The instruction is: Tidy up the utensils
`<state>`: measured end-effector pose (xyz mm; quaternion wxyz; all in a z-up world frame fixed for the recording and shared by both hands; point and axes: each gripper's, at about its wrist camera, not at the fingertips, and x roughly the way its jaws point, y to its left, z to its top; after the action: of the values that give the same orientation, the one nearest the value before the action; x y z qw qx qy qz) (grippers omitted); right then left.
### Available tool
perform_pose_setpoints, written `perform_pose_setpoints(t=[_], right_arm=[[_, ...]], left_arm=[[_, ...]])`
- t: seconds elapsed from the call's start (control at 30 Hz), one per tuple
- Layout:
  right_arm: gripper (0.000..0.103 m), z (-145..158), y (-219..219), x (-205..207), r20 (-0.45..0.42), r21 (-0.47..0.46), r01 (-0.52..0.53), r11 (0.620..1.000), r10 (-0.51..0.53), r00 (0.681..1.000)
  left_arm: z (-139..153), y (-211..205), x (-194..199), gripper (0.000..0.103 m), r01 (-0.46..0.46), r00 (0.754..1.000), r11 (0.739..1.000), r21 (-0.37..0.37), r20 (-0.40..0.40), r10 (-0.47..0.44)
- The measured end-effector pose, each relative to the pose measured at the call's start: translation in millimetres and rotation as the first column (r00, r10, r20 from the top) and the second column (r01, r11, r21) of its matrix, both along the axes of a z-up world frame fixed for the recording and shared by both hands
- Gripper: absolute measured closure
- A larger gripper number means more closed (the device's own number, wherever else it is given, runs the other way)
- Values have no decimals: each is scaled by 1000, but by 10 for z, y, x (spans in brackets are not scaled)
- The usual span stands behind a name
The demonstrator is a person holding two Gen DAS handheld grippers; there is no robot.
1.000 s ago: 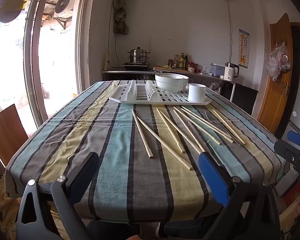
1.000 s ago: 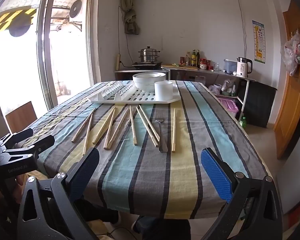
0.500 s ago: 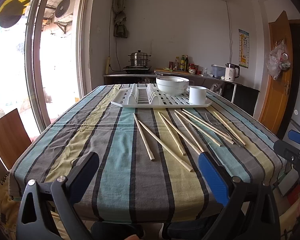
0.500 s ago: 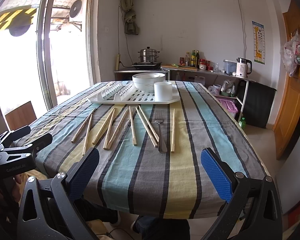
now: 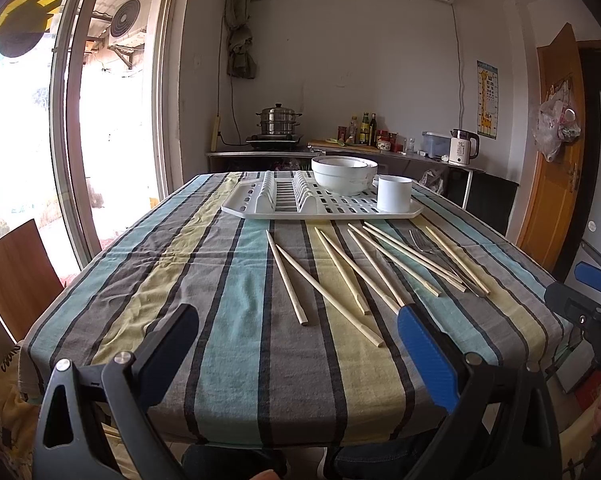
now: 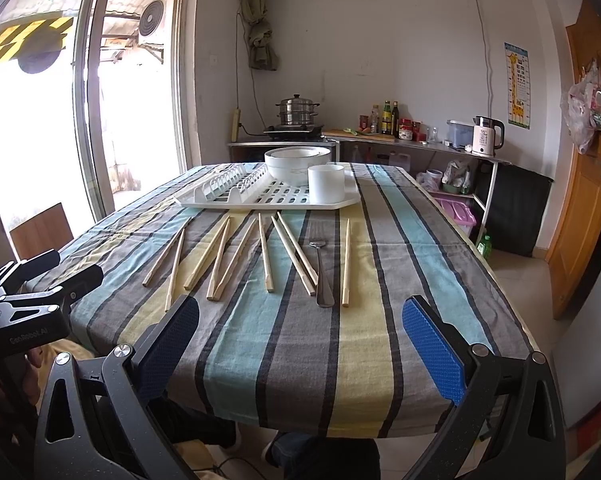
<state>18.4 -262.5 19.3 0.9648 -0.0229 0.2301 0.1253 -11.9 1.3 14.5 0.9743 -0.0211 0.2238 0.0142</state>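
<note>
The only writing legible is pale lettering on the black body of the left gripper (image 5: 298,356), seen at the left edge of the right wrist view, though it is too blurred to spell out with certainty; a giraffe chart (image 6: 517,85) on the far wall carries rows of symbols too small to read. A bench covered in a cloth striped grey, teal, yellow and black (image 5: 236,288) stands beside a tall bright window (image 5: 28,128), with a counter of bottles, a steel steamer pot (image 5: 278,118) and a white electric kettle (image 6: 486,136) against the far wall. Pale wooden chopsticks (image 6: 266,258) lie scattered on the cloth, a steel fork (image 6: 321,270) among them, all just near of a white plastic dish rack (image 6: 268,196) holding stacked white bowls (image 6: 296,164) and a white mug (image 6: 326,184). The right gripper (image 6: 300,346) hovers at the near bench edge; both sets of jaws are spread wide and hold nothing.
</note>
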Motion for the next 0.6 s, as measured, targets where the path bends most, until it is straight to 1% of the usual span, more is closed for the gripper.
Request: perform_pose_setpoints(t=[0.6], right_arm=[[1, 17, 12, 4, 1, 0, 0, 1000, 0, 1000]], left_arm=[[8, -7, 0, 2, 2, 1000, 1000, -3, -2, -2]])
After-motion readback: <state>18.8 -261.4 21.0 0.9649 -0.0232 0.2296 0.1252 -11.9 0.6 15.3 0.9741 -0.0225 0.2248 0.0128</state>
